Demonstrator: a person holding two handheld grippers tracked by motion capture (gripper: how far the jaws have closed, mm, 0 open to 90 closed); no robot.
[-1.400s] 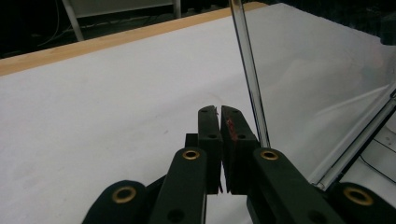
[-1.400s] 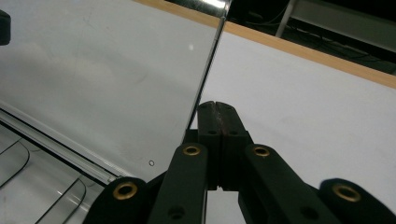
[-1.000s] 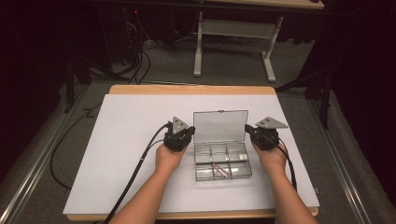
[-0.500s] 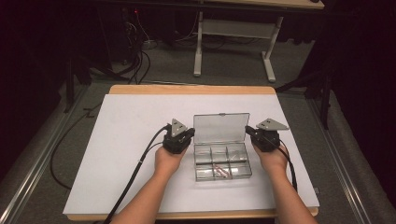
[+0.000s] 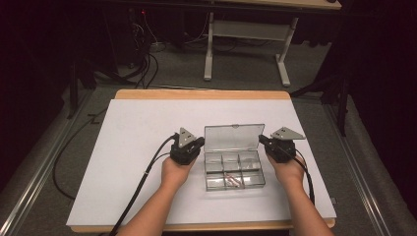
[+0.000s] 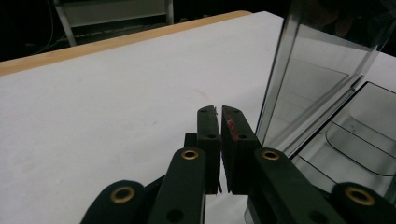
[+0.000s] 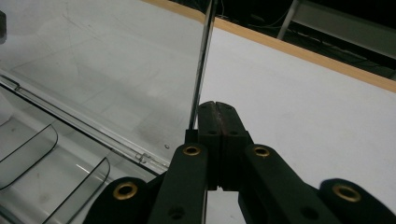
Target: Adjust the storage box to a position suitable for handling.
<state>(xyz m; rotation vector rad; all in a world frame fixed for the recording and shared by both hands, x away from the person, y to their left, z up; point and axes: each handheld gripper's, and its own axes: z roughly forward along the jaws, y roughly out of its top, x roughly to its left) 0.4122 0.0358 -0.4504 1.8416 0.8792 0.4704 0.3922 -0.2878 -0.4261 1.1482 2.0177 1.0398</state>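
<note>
box (image 5: 234, 169): clear, lid (image 5: 234, 137) upright (on white surface (image 5: 137, 132))
left tongs (image 6: 220, 122): clenched, beside lid
right tongs (image 7: 218, 114): clenched, empty

A lab: white-topped table (image 5: 147, 147), floor cables (image 5: 142, 64), metal bench frame (image 5: 246, 34), dark surroundings.

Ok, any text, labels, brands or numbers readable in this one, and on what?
None can be read.
Clear box: no label or marking on its lid or compartments.
White table cover: blank.
Left gripper and right gripper: no print visible, just brass rivets.
</note>
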